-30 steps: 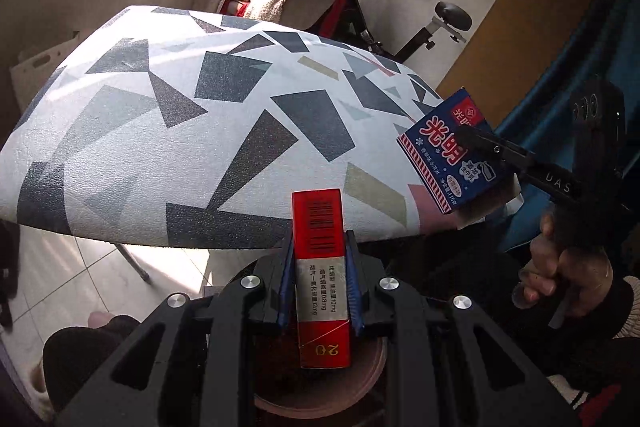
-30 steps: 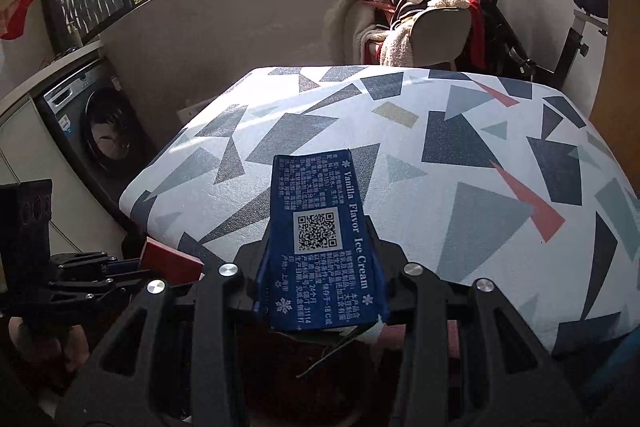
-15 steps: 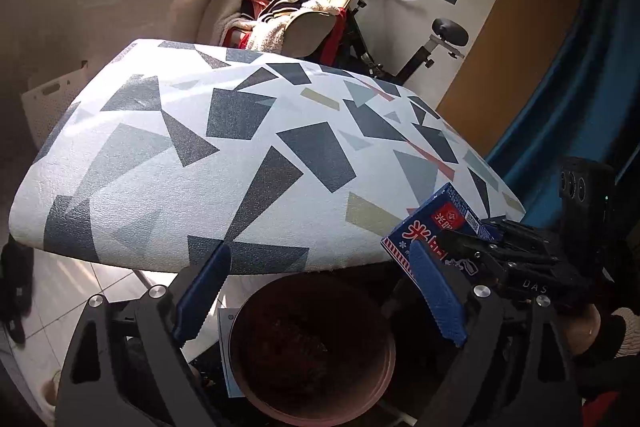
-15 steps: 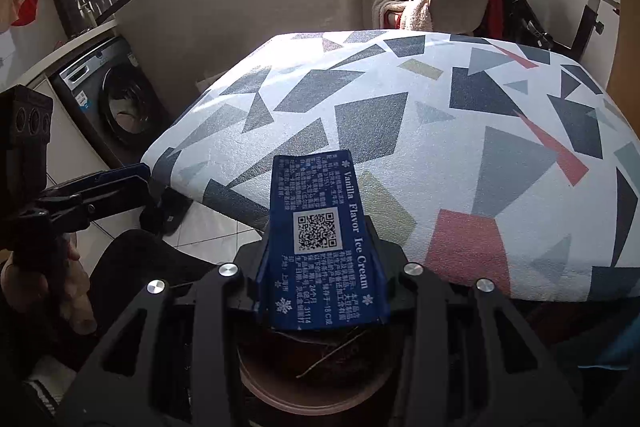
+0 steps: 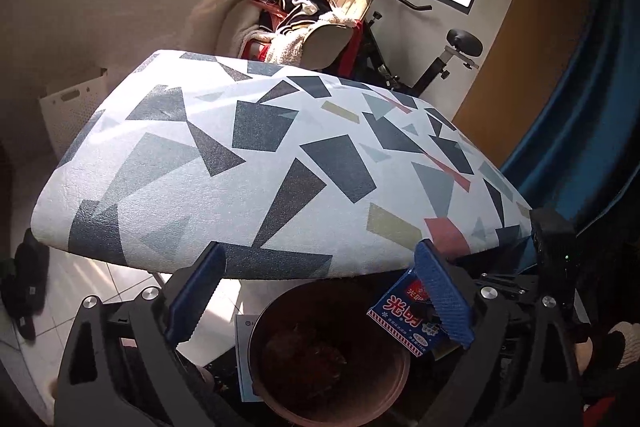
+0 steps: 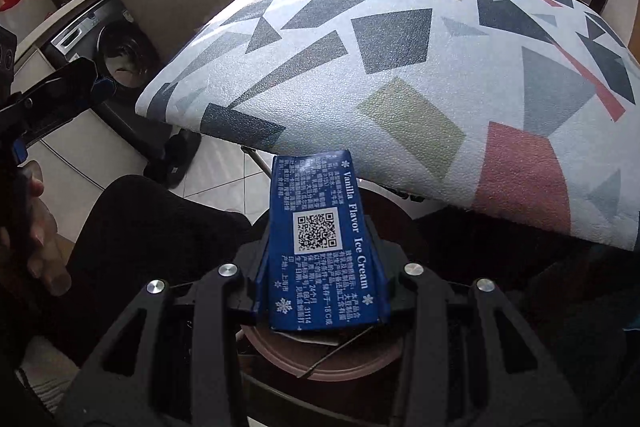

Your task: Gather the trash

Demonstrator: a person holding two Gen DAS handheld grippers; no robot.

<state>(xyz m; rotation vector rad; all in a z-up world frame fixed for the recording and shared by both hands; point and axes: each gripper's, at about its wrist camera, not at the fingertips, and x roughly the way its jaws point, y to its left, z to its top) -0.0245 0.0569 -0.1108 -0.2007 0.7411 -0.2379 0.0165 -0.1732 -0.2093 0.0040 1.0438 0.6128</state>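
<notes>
Below, right gripper (image 6: 320, 291) clamping ice-cream box (image 6: 318, 251), left gripper (image 5: 320, 301) spread

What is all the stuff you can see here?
Blue cardboard ice cream box: one, dark blue with white print, clamped in the right gripper above the bin.
Round brown bin: one, reddish-brown, on the floor below the table's near edge.
Table with geometric-patterned cover: one, white with grey, navy, tan and red shapes, centre.
Chair piled with clothes: one, beige, behind the table.
Exercise bike: one, black, back right.
Washing machine: one, dark grey, left of the table.
White perforated crate: one, against the wall, left.
Blue curtain: one, far right.
Left gripper: open, empty, blue pads.
Right gripper: shut on the box.
</notes>
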